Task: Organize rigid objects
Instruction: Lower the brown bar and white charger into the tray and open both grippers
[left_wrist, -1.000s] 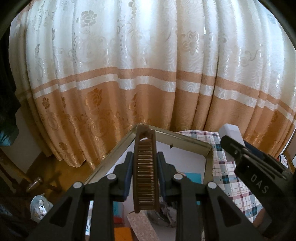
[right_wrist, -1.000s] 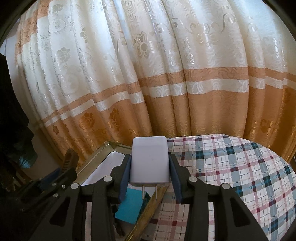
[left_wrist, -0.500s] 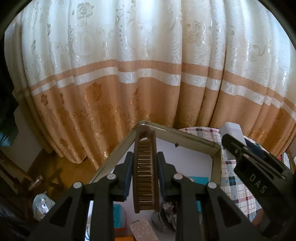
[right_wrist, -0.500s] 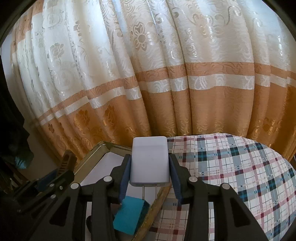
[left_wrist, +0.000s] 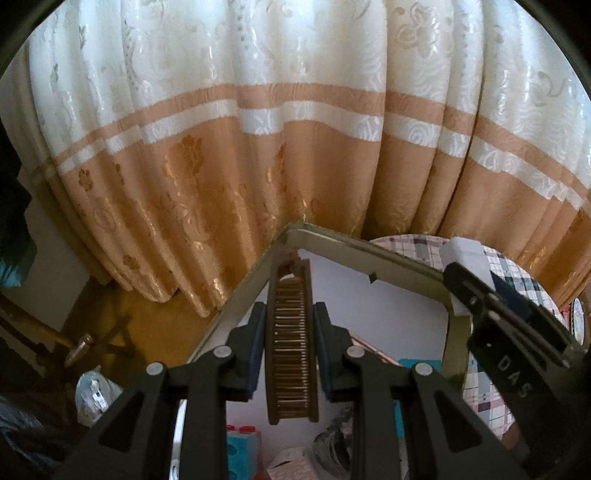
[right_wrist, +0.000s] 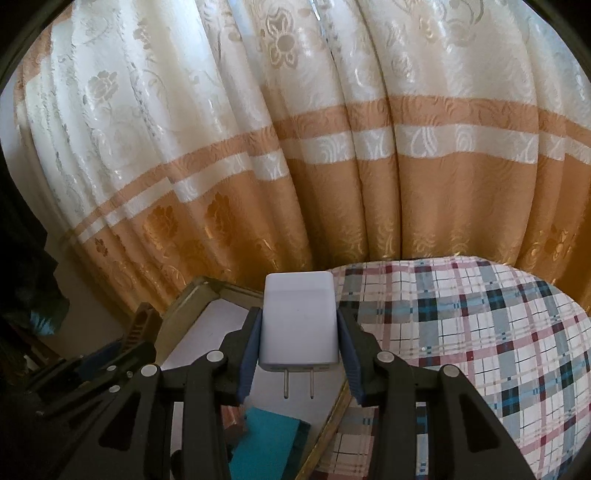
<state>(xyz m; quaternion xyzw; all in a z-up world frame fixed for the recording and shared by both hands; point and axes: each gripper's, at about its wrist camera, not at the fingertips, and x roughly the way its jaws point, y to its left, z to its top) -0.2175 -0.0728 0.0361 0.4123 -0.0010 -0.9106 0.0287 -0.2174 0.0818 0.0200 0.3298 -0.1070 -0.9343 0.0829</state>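
The curtain (right_wrist: 295, 166) is a woven damask cloth with a soft sheen, and the checked tablecloth (right_wrist: 480, 332) is matt cloth. The white charger (right_wrist: 298, 325) looks like smooth matt plastic with two bare metal prongs. The comb (left_wrist: 293, 343) looks like brown wood, the tray (left_wrist: 369, 251) rim a dull brassy metal.

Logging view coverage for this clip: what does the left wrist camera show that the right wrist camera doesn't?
Only the left wrist view shows the left gripper clamping a brown comb face-on. Only the right wrist view shows the right gripper clamping a white charger with its prongs visible. Both show the box, the curtain and the plaid cloth.
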